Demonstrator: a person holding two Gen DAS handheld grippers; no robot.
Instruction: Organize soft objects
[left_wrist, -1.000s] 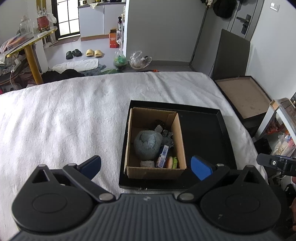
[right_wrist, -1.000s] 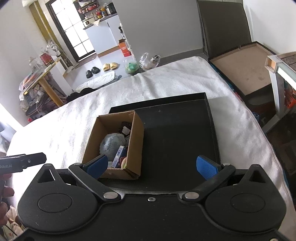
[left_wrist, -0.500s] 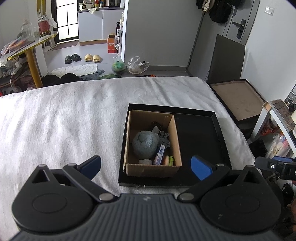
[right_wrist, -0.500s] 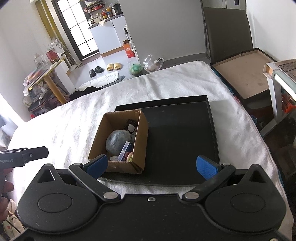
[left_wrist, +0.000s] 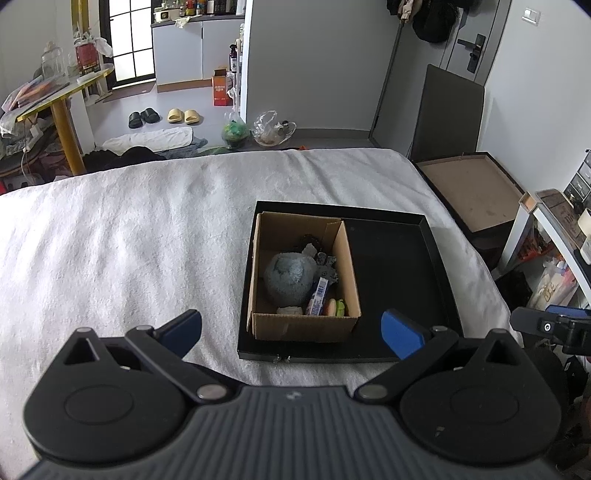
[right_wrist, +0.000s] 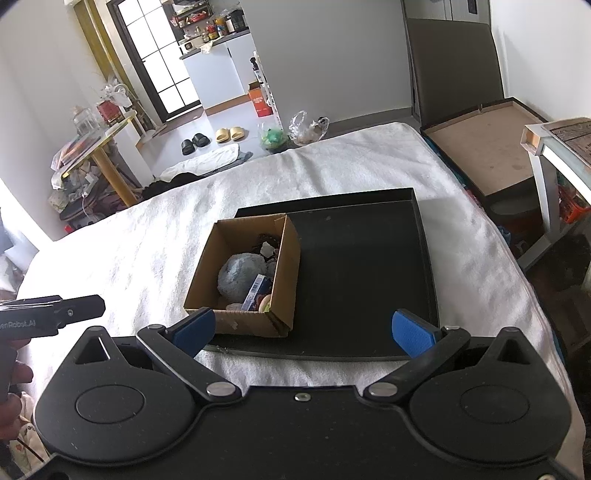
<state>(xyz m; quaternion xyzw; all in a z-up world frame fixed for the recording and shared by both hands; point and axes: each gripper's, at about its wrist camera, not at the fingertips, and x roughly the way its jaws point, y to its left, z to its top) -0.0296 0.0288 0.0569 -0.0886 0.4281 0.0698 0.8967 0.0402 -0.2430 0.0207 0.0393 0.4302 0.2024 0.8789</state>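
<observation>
Left wrist view: the left gripper (left_wrist: 291, 329) hangs wide open and empty above a white-covered bed (left_wrist: 129, 240), facing a cardboard box (left_wrist: 303, 275) holding a blue plush ball (left_wrist: 290, 275) in a black tray (left_wrist: 402, 269)

Right wrist view: the right gripper (right_wrist: 303, 330), likewise spread and empty, hovers near the tray's front edge

black left gripper (left_wrist: 291, 330), blue pads (left_wrist: 400, 332), ribbed grey housing.
</observation>
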